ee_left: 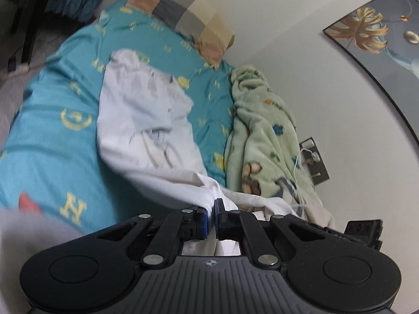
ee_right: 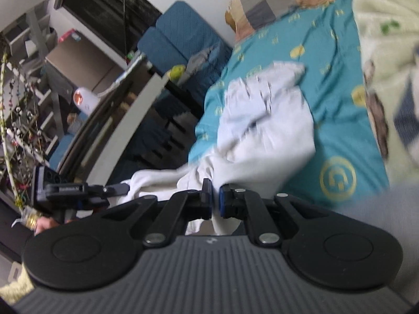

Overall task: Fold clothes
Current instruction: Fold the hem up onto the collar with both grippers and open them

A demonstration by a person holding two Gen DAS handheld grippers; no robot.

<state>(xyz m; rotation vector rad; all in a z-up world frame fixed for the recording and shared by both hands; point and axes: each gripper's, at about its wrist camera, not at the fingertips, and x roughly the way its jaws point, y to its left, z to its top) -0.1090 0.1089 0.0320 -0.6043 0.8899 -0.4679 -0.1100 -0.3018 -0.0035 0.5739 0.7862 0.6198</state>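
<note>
Left gripper point(ee_left: 211, 210) and right gripper point(ee_right: 215, 196) both pinching rumpled white garment point(ee_left: 146, 120) — soft folds, teal bedsheet point(ee_left: 52, 136)

Matte black throughout on the left gripper point(ee_left: 211, 213) and right gripper point(ee_right: 215, 200). Broad ribbed grey-black housing at the base, stamped with a small round white emblem at centre. Flanked by two large rounded lobes, each with a shallow circular recess. Paired black linkage arms, pinned with silver round-head rivets. Blocky black fingers point(ee_left: 201, 222) faced with blue pads point(ee_right: 221, 201). Fine dust specks across the plastic. In the right wrist view, a bit of bare skin at the far left edge.
</note>
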